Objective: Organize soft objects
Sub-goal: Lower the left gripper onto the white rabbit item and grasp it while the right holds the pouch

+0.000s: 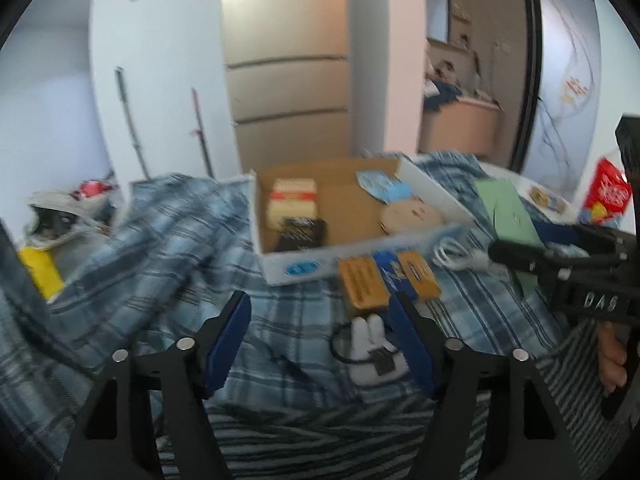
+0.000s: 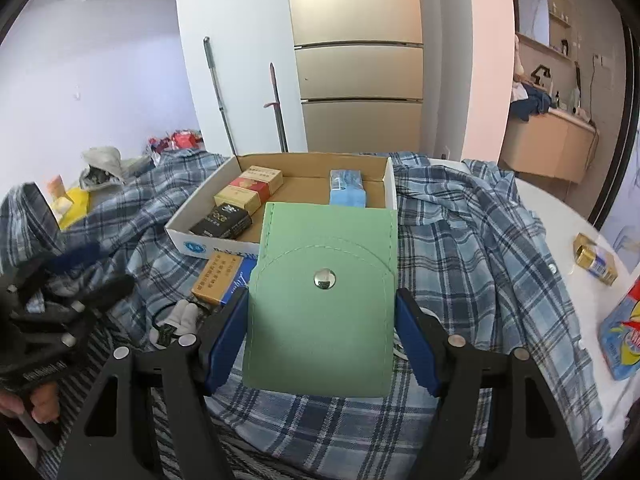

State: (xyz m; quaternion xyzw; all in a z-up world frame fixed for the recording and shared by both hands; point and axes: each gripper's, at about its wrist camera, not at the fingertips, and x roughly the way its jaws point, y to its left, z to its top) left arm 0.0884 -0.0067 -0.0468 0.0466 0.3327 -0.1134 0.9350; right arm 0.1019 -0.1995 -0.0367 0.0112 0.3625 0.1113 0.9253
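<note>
- Right gripper (image 2: 322, 344) is pinching the green pouch (image 2: 324, 300) by its two side edges, blue pads flat against the felt, and the pouch hangs clear above the plaid shirt (image 2: 472, 248), just short of the cardboard box (image 2: 280, 158).
- The risk, as I read it: an edge-only hold on something floppy. If the pouch bows or buckles, it could slide out of the pads before it clears the box's near wall.
- That near wall sits right under the pouch's far end; come in low and the leading edge may snag the rim and fold.
- Inside the box, the cigarette packs (image 2: 240, 200) fill the left side and a blue packet (image 2: 347, 188) sits at the back right. The bare cardboard between them looks like the best landing room, though it is tight for something this wide.
- Left gripper (image 1: 320, 340) stands spread, nothing between the pads, low over the shirt with the white bunny charm (image 1: 374, 344) beside its right finger.
- The charm's black cord loop could catch a fingertip on approach.
- Loose packs (image 1: 384, 280) lie just beyond the charm, against the box front, so there is little room to push forward.
- The two grippers are close together here; crossing paths toward the box could bump them.
- On the right, the worktop (image 2: 552, 216) lies bare beyond the shirt.
</note>
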